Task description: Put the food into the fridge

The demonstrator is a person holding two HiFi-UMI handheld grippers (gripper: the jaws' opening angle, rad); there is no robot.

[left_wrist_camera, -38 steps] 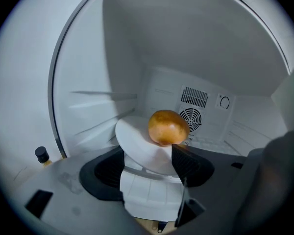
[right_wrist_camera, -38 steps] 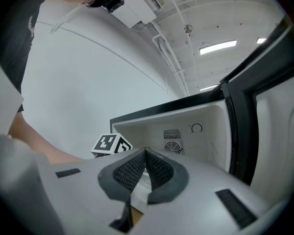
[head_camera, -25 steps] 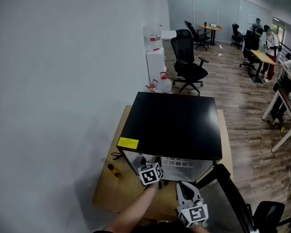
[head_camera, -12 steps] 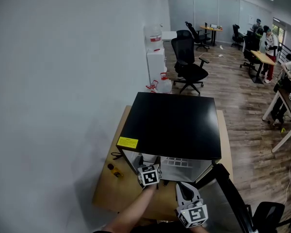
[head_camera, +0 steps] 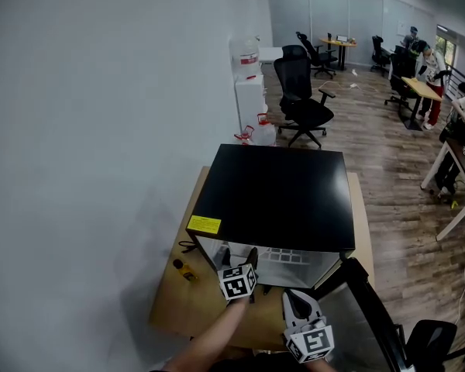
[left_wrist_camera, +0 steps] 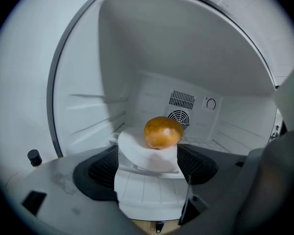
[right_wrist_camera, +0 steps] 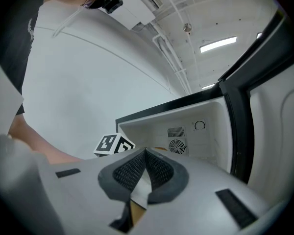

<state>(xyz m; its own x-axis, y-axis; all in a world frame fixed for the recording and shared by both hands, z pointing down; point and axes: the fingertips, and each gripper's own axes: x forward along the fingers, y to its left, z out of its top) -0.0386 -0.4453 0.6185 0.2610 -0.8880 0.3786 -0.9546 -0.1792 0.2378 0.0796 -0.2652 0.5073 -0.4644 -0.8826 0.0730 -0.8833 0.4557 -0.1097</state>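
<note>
Office table (head_camera: 178,301) bears one small black fridge (head_camera: 271,196), door open. Inside it, one white plate (left_wrist_camera: 142,153) holds one brown bun (left_wrist_camera: 162,131). Left gripper (left_wrist_camera: 148,166): jaws just opened, spread around the plate without pinching. Right gripper (right_wrist_camera: 145,152): jaws pressed together.

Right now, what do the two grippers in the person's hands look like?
Both are alike: the left gripper and the right gripper have smooth grey bodies, and their jaws carry black pads with a fine ribbed texture. Each bears a white cube printed with black square markers. The left forearm shows no sleeve. No cables are visible.
</note>
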